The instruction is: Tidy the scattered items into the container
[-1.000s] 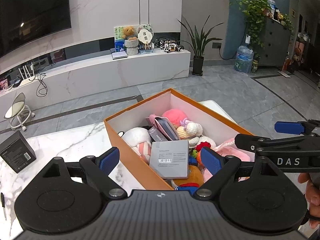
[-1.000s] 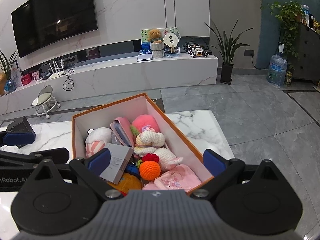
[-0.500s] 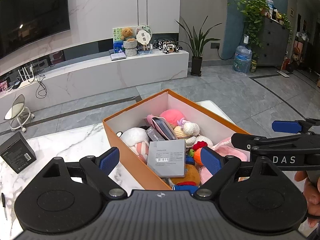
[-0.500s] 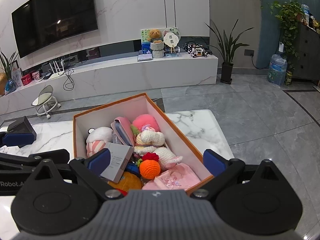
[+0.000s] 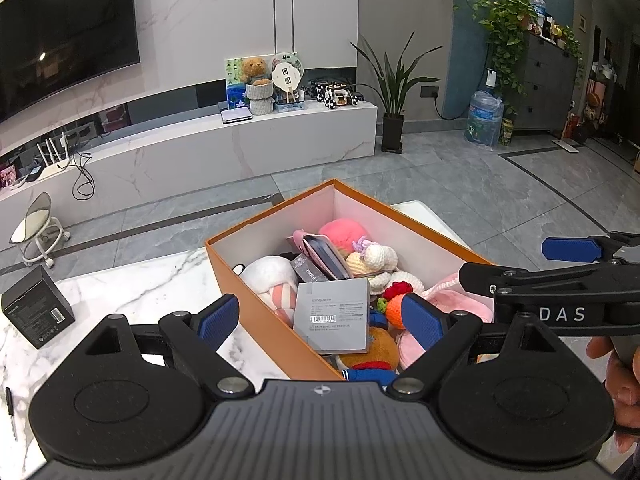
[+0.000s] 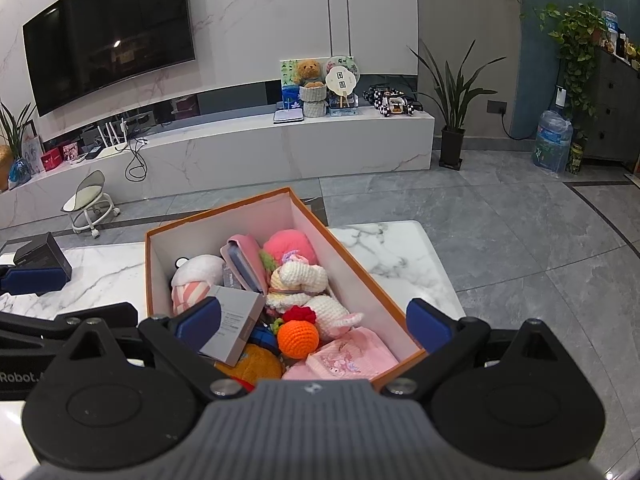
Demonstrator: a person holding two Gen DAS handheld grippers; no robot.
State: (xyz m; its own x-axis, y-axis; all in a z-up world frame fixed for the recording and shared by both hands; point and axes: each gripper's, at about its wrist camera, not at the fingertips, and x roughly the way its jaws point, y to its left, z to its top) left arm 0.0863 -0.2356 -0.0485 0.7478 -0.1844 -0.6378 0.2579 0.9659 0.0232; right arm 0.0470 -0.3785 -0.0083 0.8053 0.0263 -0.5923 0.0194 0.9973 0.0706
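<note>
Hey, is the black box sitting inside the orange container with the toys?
No, the black box stands on the marble table, apart from the orange container and to its left.

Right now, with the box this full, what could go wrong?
1. The grey notebook box lies tilted on the toys in the orange box; another drop could tip it out.
2. The black box and pen sit left on the table; the open left tool must clear the wall.
</note>
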